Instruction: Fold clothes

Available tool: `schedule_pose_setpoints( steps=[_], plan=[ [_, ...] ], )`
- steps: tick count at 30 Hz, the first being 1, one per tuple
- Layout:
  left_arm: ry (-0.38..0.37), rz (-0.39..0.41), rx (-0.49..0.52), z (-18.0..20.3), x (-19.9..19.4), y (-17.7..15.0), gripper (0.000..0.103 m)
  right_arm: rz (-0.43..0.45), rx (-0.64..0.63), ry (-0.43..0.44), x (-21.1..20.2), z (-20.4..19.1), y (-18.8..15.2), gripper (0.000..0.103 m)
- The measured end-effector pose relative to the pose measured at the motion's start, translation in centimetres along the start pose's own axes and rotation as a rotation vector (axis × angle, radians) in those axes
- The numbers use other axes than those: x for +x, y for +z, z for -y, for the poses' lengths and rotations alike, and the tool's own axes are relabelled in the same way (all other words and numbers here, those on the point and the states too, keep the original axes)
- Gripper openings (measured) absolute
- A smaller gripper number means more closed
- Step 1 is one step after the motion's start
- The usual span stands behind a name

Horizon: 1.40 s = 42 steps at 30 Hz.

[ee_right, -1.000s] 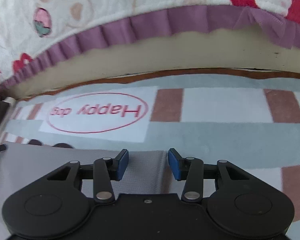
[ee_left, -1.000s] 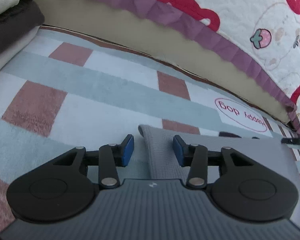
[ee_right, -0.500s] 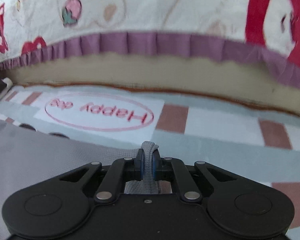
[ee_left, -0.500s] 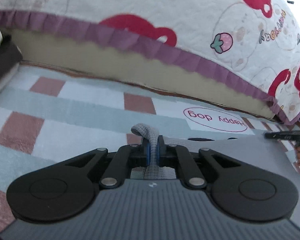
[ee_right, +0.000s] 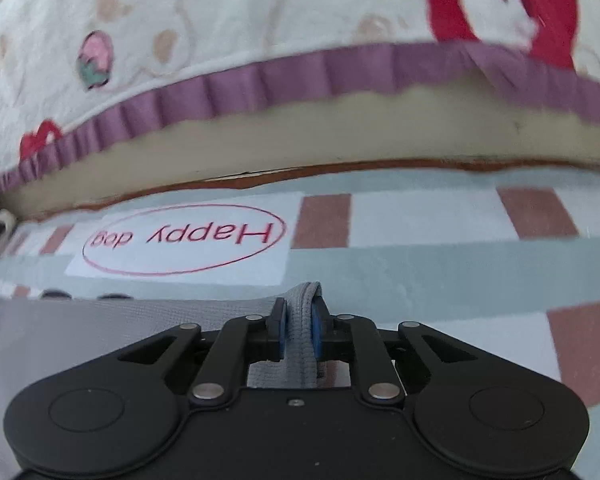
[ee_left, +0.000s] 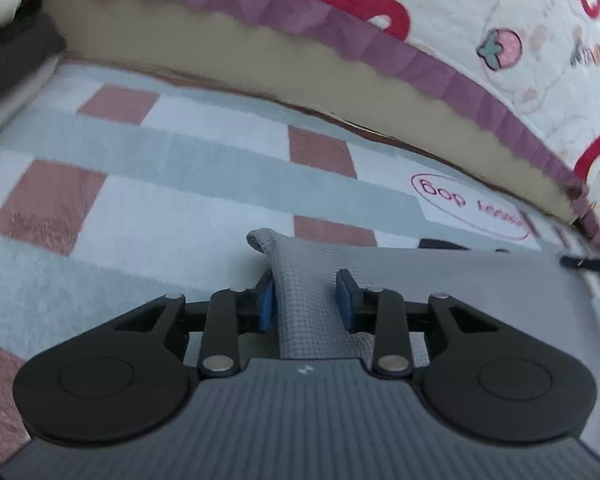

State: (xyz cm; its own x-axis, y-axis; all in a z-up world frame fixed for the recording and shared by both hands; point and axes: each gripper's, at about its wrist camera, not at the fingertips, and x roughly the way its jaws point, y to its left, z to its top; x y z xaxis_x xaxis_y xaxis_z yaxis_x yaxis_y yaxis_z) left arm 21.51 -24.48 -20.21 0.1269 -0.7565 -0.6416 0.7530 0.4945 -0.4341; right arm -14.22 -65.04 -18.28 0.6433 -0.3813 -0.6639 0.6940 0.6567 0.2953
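Note:
A grey waffle-knit garment (ee_left: 440, 280) lies spread on the checked rug (ee_left: 180, 168). My left gripper (ee_left: 305, 300) stands open low over the garment's left corner. A raised fold of grey cloth sits between its blue pads (ee_left: 266, 307), against the left one. In the right wrist view my right gripper (ee_right: 299, 328) is shut on a bunched edge of the grey garment (ee_right: 140, 320) at its right corner, and the cloth pokes up past the pads. The rest of the garment runs flat to the left.
A quilted bed cover (ee_right: 260, 20) with a purple frill and a beige mattress edge (ee_left: 220, 68) close off the far side. The rug's "Happy dog" label (ee_right: 184, 240) lies just beyond the garment. Dark folded fabric (ee_left: 12, 56) sits at far left. A black tool tip (ee_left: 592, 265) shows at right.
Both grippers closed on the garment's corners and lifted them half a second ago. Now both are lower again; the left one has opened, the right one still pinches the cloth.

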Motion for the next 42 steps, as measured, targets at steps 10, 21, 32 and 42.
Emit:
schedule_pose_setpoints(
  steps=[10,21,32,42],
  plan=[
    [-0.018,-0.031,0.038,2.3,0.7,0.8,0.006,0.008,0.005,0.12,-0.7,-1.4,-0.8,0.007],
    [0.165,0.242,0.243,9.0,-4.5,6.8,0.006,0.316,-0.187,0.066,-6.8,-6.3,6.8,0.005],
    [0.266,0.147,0.111,7.5,-4.1,3.5,0.04,0.149,-0.055,-0.087,-2.9,-7.2,7.3,0.044],
    [0.312,-0.096,0.026,5.4,-7.3,-5.9,0.046,-0.101,-0.174,0.144,-5.4,-13.4,-4.4,0.044]
  ],
)
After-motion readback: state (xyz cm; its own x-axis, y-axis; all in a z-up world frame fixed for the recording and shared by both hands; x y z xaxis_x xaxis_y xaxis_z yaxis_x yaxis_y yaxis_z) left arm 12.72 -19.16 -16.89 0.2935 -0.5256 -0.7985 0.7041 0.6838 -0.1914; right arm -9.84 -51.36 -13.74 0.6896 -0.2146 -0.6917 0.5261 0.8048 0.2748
